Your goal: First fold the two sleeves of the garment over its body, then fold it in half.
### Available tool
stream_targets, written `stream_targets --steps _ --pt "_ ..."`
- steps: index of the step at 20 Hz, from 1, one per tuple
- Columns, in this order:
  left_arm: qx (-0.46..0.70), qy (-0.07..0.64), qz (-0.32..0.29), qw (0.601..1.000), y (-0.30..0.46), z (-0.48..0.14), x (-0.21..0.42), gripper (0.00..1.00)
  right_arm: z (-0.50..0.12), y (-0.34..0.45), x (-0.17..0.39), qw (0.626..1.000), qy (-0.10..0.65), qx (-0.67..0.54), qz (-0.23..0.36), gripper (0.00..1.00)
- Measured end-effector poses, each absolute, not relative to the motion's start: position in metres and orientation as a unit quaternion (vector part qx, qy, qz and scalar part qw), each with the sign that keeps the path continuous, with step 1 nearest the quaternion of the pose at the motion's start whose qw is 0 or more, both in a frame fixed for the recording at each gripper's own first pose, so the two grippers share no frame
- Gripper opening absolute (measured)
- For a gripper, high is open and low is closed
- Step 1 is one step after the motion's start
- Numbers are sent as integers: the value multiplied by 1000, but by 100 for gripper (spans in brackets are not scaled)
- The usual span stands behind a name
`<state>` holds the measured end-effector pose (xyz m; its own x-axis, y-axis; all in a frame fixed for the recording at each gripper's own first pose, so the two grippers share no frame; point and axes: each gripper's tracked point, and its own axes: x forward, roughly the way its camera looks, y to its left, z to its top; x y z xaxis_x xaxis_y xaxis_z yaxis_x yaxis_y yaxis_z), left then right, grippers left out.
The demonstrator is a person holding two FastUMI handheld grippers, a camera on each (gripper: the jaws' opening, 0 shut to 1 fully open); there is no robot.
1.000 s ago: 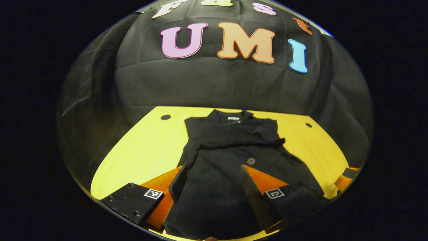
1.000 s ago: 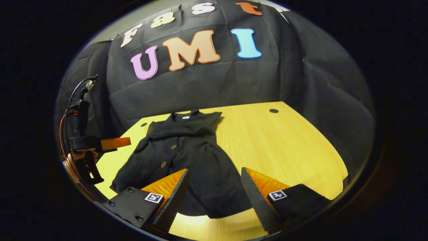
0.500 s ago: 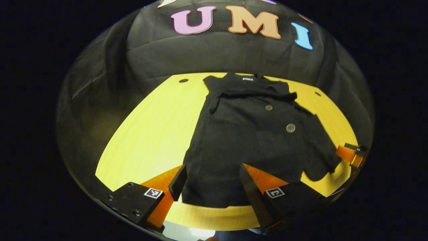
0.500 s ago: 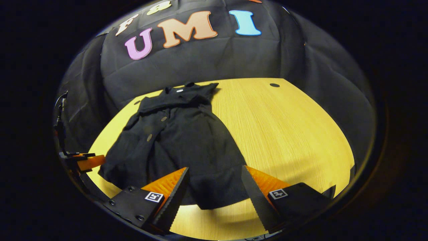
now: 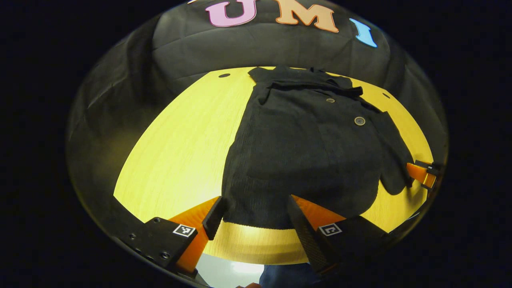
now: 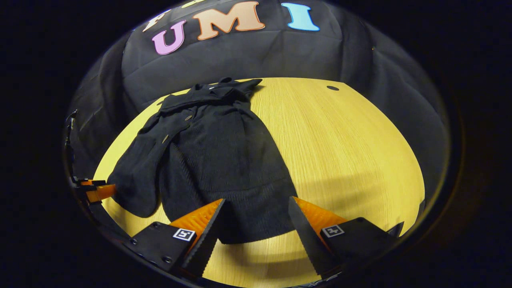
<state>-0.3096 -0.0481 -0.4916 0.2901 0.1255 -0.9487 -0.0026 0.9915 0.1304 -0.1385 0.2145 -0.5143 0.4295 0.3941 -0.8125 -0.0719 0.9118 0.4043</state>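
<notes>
A black button-front garment (image 5: 308, 152) of ribbed knit cloth lay flat on the yellow wooden table (image 5: 180, 148), filling the centre and right of the left gripper view, its collar toward the top of the frame by the black cloth wall (image 5: 256, 48). One sleeve (image 5: 394, 160) lay out to the right of the frame, its cuff near the other gripper's tip at the right edge. The left gripper (image 5: 254, 214) stood at the bottom centre with its fingers spread wide, straddling the hem; whether they touched the cloth was hard to tell. In the right gripper view the garment (image 6: 216, 160) lay left of centre, and the right gripper (image 6: 256, 218) at the bottom centre likewise had its fingers apart over the hem.
</notes>
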Motion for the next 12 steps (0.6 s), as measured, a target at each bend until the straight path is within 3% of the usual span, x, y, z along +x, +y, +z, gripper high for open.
stream_targets --steps 1,3,4,5,9,12 --pt "50 600 43 797 -50 -493 -313 97 -515 215 -140 832 515 148 143 94" --pt "52 595 40 801 -49 -492 -310 97 -515 216 -140 837 511 129 148 99" --pt "49 591 39 804 -50 -491 -310 96 -515 216 -139 838 509 128 147 94" --pt "45 593 39 803 -50 -492 -312 93 -516 216 -141 839 508 131 144 94" --pt "40 591 32 805 -54 -492 -311 96 -515 217 -141 845 499 132 142 99" --pt "39 595 25 803 -55 -493 -311 91 -515 224 -143 844 497 132 150 98"
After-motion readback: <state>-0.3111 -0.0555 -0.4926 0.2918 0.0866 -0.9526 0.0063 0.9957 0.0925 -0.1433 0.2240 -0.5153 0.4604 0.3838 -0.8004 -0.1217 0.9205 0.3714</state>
